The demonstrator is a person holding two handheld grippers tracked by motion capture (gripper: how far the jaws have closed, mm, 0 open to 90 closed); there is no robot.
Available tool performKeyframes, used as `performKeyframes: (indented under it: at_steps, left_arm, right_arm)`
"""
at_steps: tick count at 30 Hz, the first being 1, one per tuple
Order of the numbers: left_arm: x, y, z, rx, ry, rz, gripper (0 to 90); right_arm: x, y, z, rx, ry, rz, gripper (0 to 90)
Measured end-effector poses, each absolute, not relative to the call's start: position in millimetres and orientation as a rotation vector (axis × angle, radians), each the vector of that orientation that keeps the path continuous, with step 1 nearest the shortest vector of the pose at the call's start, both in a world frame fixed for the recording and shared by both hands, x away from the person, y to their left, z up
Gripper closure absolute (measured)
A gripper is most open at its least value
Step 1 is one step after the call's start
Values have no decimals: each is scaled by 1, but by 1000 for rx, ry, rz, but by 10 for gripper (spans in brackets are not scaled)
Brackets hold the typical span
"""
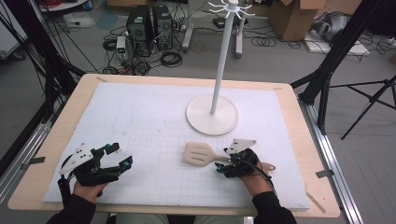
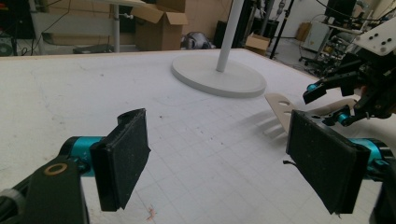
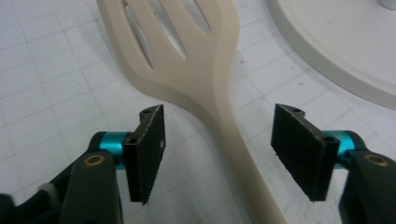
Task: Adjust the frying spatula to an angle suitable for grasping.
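Nearest me, my right gripper (image 3: pixel 217 149) sits with its jaws spread on either side of the slotted spatula's (image 3: pixel 196 60) handle, neither pad touching it. That spatula lies flat on the white mat (image 1: pixel 140 121), near right of centre, just in front of the rack's round base (image 1: pixel 212 122) (blade pointing left). My left gripper (image 1: pixel 119 156) rests spread wide at the near left, well apart.

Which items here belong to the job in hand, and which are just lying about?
In the job:
- beige slotted spatula, between the open right gripper jaws
- white hook stand with round base, probably

Lying about:
- cardboard boxes
- black computer towers
- floor cables
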State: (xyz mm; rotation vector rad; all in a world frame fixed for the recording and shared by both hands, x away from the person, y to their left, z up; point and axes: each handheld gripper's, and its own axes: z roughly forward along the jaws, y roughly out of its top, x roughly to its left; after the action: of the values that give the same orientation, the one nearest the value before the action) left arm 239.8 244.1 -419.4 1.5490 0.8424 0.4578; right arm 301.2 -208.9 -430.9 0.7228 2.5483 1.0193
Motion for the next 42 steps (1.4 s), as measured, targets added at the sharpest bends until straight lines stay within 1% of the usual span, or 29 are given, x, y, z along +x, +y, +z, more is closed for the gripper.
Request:
performKeyframes:
  at_steps: [2, 5, 9, 12, 13, 14, 16, 17, 18, 20, 21, 25, 28, 31, 42]
  left_arm:
    - [240, 245, -419, 1547, 843, 461, 213]
    - [239, 245, -419, 1545, 844, 459, 213]
    - [239, 247, -419, 1542, 847, 462, 212]
    - [238, 248, -419, 1541, 848, 465, 213]
    - [238, 248, -419, 1543, 848, 464, 213]
    - [238, 247, -419, 1540, 850, 464, 213]
    - [238, 247, -419, 1546, 848, 462, 213]
    - [238, 246, -419, 1545, 847, 463, 213]
    - [238, 246, -419, 1547, 846, 462, 214]
    - [238, 245, -419, 1548, 845, 463, 215]
    - [238, 245, -419, 1550, 844, 463, 215]
    - [238, 245, -419, 1548, 846, 464, 216]
    - [238, 245, -419, 1547, 847, 466, 216]
    - [238, 245, -419, 1548, 848, 466, 216]
    - [238, 246, -419, 1545, 854, 467, 217]
  right_arm:
    - [305, -207, -430, 709, 2560, 1024, 392]
    - [308, -207, -429, 705, 2550, 1041, 394]
    - [301, -218, -422, 717, 2503, 1071, 365]
    - [295, -242, -416, 787, 2430, 1096, 347]
    - [293, -256, -414, 836, 2395, 1103, 350]
    - [291, -265, -413, 872, 2369, 1106, 373]
    - [285, -289, -411, 989, 2285, 1095, 474]
    - [281, -301, -411, 1038, 2251, 1098, 561]
    - [277, -313, -411, 1077, 2219, 1097, 701]
    - [267, -333, -414, 1159, 2145, 1060, 865]
    - [262, -344, -416, 1213, 2103, 1031, 890]
    - [248, -368, -424, 1344, 1985, 992, 890]
    - [241, -376, -436, 1405, 1961, 974, 891]
    - [240, -375, -447, 1434, 1997, 924, 890]
    - [242, -356, -444, 1445, 2027, 915, 890]
